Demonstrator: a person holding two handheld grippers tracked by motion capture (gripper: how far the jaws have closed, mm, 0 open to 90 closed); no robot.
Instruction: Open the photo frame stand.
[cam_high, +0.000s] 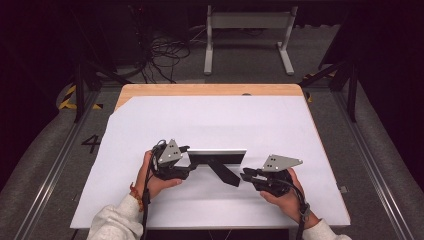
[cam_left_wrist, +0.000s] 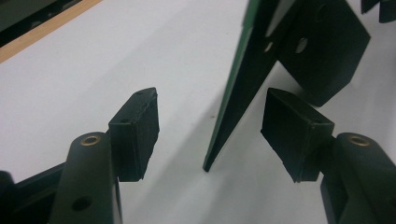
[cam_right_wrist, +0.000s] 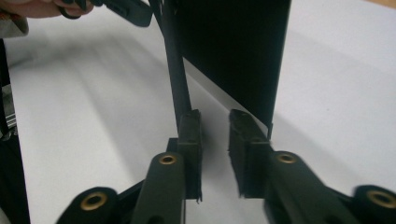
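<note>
**Frame stood up, stand leg next**

White sheet covers the worktop (cam_high: 150, 95). One picture frame (cam_high: 216, 155) stands upright at centre, its one stand leg (cam_high: 226, 172) splayed toward five o'clock. At nine o'clock, left gripper (cam_high: 186, 168) fingers (cam_left_wrist: 135, 133) straddle its edge, wide, untouching. At four o'clock, right gripper (cam_high: 246, 175) fingers (cam_right_wrist: 191, 140) gape narrowly, holding nothing. Judged next: steady the frame, set the leg.

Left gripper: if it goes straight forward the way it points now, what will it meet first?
Probably the picture frame. In the left gripper view, the left gripper has open jaws on either side of the frame's upright edge, with the pads clear of it. Going forward, the frame would slide deeper between them; depth is uncertain.
</note>
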